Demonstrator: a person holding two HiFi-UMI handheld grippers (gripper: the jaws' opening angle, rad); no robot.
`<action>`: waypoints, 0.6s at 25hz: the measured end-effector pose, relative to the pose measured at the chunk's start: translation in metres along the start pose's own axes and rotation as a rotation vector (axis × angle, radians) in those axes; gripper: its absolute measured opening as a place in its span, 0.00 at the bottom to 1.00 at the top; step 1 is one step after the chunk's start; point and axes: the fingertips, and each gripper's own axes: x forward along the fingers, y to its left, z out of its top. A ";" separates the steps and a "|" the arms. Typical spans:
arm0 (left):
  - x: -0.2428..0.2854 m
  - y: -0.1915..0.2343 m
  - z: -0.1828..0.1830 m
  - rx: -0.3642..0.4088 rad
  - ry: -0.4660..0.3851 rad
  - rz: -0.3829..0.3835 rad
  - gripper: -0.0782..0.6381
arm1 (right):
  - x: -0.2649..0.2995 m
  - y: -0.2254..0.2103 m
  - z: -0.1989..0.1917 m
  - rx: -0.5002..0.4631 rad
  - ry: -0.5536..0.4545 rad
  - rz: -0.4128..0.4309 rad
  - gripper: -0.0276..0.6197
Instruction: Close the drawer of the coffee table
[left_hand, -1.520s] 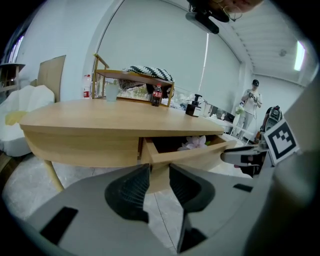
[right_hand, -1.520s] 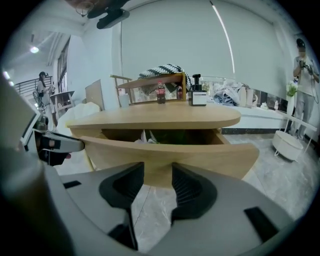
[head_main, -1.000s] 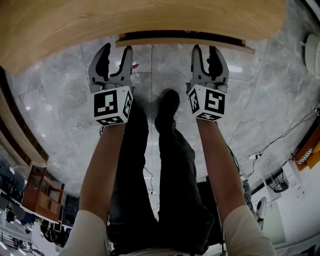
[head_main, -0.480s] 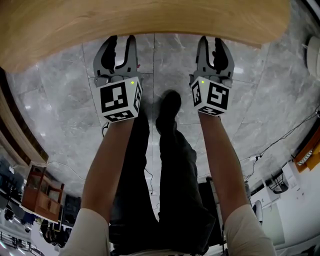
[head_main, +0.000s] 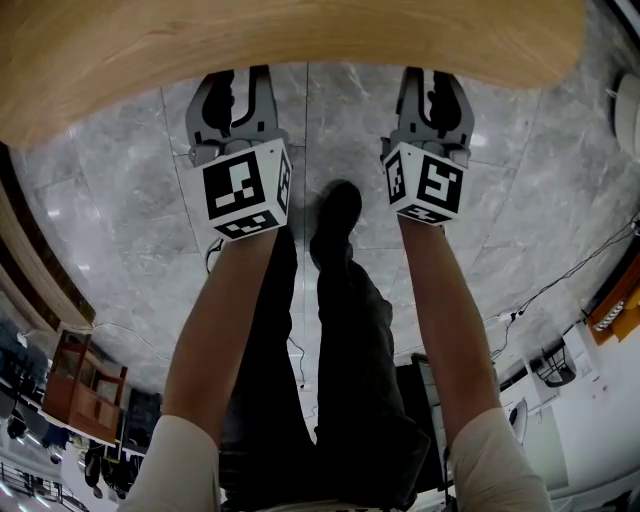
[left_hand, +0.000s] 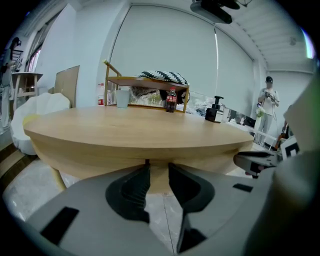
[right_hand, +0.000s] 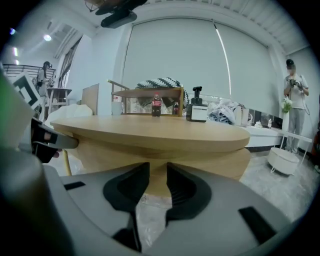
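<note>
The round wooden coffee table (head_main: 290, 35) fills the top of the head view; its drawer cannot be seen there. My left gripper (head_main: 240, 76) and right gripper (head_main: 433, 74) reach side by side to the table's edge, their fingertips hidden under the rim. In the left gripper view, the left gripper (left_hand: 158, 168) faces the wooden drawer front (left_hand: 215, 158) below the top. The right gripper (right_hand: 157, 168) faces the same front (right_hand: 220, 162). Both pairs of jaws have just been closing. A narrow gap remains in each, with nothing between the pads.
Grey marble floor (head_main: 120, 190) lies below the grippers, with the person's legs and a dark shoe (head_main: 335, 215) between the arms. A wooden rack (left_hand: 145, 82), a cup (left_hand: 122, 98) and a bottle (left_hand: 171, 100) stand on the table. A person (right_hand: 295, 100) stands at the right.
Both grippers have moved forward to the table's edge. The drawer front that stuck out from under the top is no longer seen from above. Both pairs of jaws stand narrower.
</note>
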 end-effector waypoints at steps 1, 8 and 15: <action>0.001 0.000 0.001 -0.004 0.000 0.008 0.29 | 0.001 -0.001 0.000 0.001 -0.001 -0.002 0.22; 0.010 0.001 0.006 0.020 -0.025 0.031 0.29 | 0.011 -0.009 0.004 -0.035 -0.014 -0.011 0.14; 0.014 0.004 0.009 0.024 -0.048 0.033 0.25 | 0.018 -0.010 0.008 -0.087 -0.026 0.014 0.14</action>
